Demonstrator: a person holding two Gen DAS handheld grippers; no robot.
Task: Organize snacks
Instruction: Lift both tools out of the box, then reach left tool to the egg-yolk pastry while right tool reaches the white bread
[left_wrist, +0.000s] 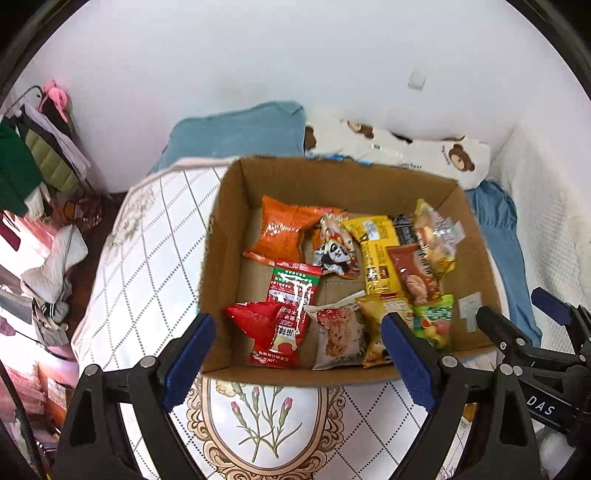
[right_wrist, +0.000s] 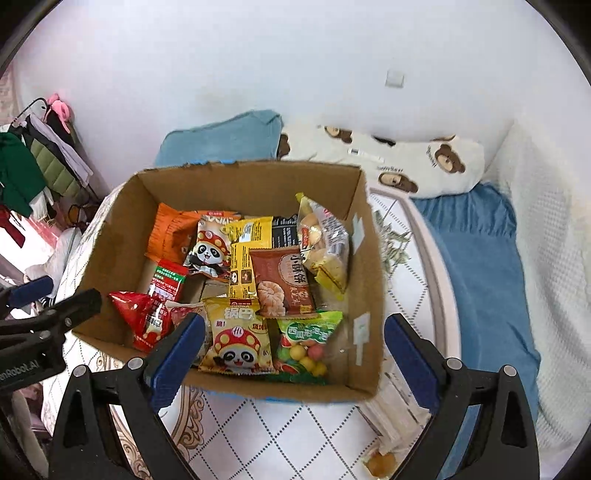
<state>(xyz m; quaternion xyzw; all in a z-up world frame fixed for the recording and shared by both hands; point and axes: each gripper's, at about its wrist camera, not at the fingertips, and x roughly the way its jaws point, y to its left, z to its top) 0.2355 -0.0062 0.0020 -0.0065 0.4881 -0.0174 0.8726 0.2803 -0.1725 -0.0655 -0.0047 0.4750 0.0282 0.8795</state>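
A: From the left wrist camera, what have we got?

B: The left gripper (left_wrist: 298, 334) hovers with its blue-padded jaws spread wide, holding nothing, over the near edge of a cardboard box (left_wrist: 343, 177). The box sits on a white quilted mat (left_wrist: 155, 236) with a flower medallion. Inside: an orange chip bag (left_wrist: 282, 230) at the back left, a red-and-green sachet (left_wrist: 291, 295) in front of it, a crumpled red packet (left_wrist: 255, 319) at the near left, and a long yellow packet (left_wrist: 376, 254) toward the right. The right gripper (left_wrist: 517, 325) shows at the right edge, beside the box.

A: And the right wrist view?

B: The right gripper (right_wrist: 294, 338) is also wide apart and empty, above the box's near right corner. A yellow panda snack bag (right_wrist: 238, 339) lies at the near wall, touching a green candy pouch (right_wrist: 308, 341) on its right. A brown pastry packet (right_wrist: 282, 282) rests just behind them, and a clear bag of small cakes (right_wrist: 325, 240) leans by the right wall. The left gripper (right_wrist: 48, 314) pokes in at the left; its jaw gap is hard to judge here. A teddy-bear pillow (right_wrist: 436, 166) lies behind the box.
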